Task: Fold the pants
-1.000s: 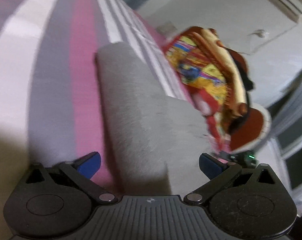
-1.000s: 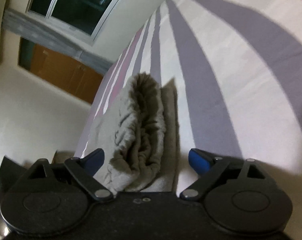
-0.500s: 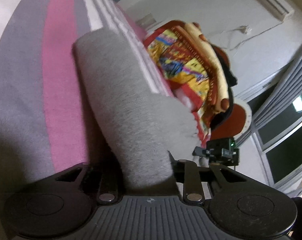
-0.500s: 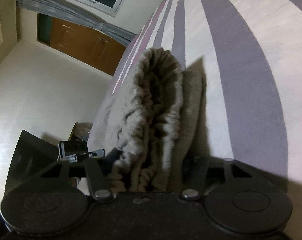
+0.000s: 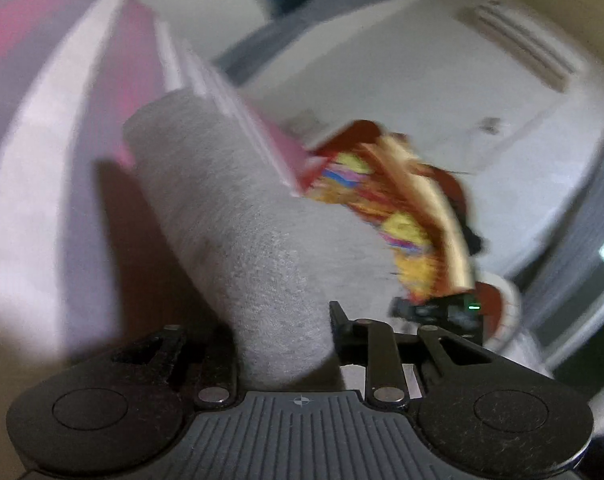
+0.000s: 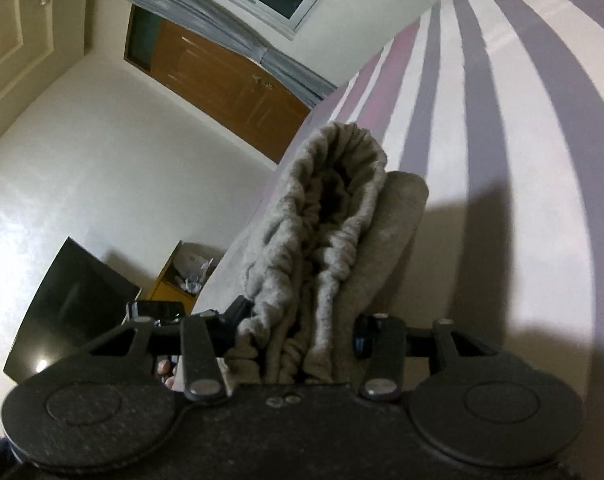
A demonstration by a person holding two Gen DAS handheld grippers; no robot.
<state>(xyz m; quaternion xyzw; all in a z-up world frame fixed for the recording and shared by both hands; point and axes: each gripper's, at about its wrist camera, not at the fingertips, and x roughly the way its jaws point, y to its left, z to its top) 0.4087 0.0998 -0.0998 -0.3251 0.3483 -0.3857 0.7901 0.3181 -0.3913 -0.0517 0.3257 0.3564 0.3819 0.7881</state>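
The grey fleece pants (image 5: 238,216) are folded into a long band on the striped bed. My left gripper (image 5: 282,332) is shut on one end of the band, which rises off the bed. My right gripper (image 6: 302,332) is shut on the other end, the gathered elastic waistband (image 6: 333,216), which stands up from its closed jaws. The fingertips of both grippers are buried in cloth. The right gripper also shows in the left wrist view (image 5: 437,312) behind the pants, and the left one in the right wrist view (image 6: 154,312).
The bed sheet (image 6: 541,160) has pink, grey and white stripes. A pile of colourful blankets (image 5: 405,216) lies at the bed's far end. Off the bed stand a dark flat screen (image 6: 70,308), a yellow box (image 6: 182,276), a wooden door (image 6: 230,96) and windows.
One second ago both grippers were open around the pants' ends. Both then shut on the cloth, and now they have lifted it off the bed; both views have tilted upward.
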